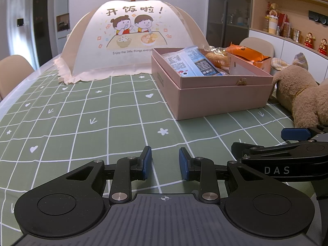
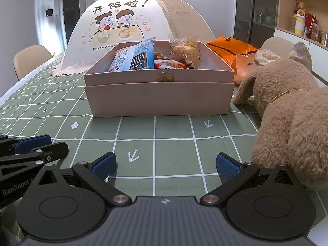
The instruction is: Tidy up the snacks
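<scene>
Evidently both the left gripper (image 1: 165, 162) and right gripper (image 2: 165, 165) hover empty, jaws spread, while light, crinkly, slippery snack packets (image 2: 135, 58) sit in the pink box (image 2: 160, 96) on the tabletop (image 2: 174, 131), best pinched by a sealed edge.

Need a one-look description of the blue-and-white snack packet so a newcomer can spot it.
Find the open pink cardboard box on the green checked tablecloth, in front of the white dome-shaped food cover. The blue-and-white snack packet leans at the box's left end. Its neighbours are a clear-wrapped bun and a red wrapper.
</scene>
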{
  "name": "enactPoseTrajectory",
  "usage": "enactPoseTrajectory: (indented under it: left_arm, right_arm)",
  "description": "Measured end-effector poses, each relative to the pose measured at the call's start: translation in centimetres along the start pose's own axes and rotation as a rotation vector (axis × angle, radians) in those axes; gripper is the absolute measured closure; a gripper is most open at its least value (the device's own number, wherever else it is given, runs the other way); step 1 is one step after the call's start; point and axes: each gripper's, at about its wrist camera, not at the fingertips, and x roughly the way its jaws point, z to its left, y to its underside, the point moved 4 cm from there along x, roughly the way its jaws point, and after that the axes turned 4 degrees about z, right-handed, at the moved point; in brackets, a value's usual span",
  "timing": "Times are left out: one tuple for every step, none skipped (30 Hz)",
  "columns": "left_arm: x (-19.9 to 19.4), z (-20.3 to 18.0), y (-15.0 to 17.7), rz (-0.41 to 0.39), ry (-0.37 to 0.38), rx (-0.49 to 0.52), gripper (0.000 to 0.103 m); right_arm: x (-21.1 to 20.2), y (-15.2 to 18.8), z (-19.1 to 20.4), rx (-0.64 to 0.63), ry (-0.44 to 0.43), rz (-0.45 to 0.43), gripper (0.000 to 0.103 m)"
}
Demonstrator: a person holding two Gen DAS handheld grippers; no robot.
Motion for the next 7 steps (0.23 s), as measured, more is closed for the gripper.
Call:
enactPoseTrajectory:
  left_arm:
    - [0.00,0.00,0.00,0.000,0.000,0.000,0.070]
    - [0.00,-0.01,0.00,0.000,-0.001,0.000,0.070]
    - [-0.01,-0.01,0.00,0.000,-0.001,0.000,0.070]
    - [-0.01,-0.02,0.00,0.000,-0.001,0.000,0.070]
    - [-0.01,-0.03,0.00,0.000,-0.002,0.000,0.070]
    - [-0.01,-0.06,0.00,0.000,-0.004,0.003,0.070]
    - [-0.01,-0.08,-0.01,0.000,-0.005,0.004,0.070]
  right_arm:
    - [-0.01,0.02,0.01,0.000,0.000,0.000,0.000]
    - [0.00,0.02,0.01,0.000,0.000,0.000,0.000]
    - [0.00,0.02,0.01,0.000,0.000,0.000,0.000]
    - [0.00,0.01,0.01,0.000,0.000,0.000,0.000]
    - [0.00,0.01,0.00,0.000,0.000,0.000,0.000]
    - [0.00,0.02,0.00,0.000,0.000,0.000,0.000]
    - [0.00,0.00,-0.01,0.000,0.000,0.000,0.000]
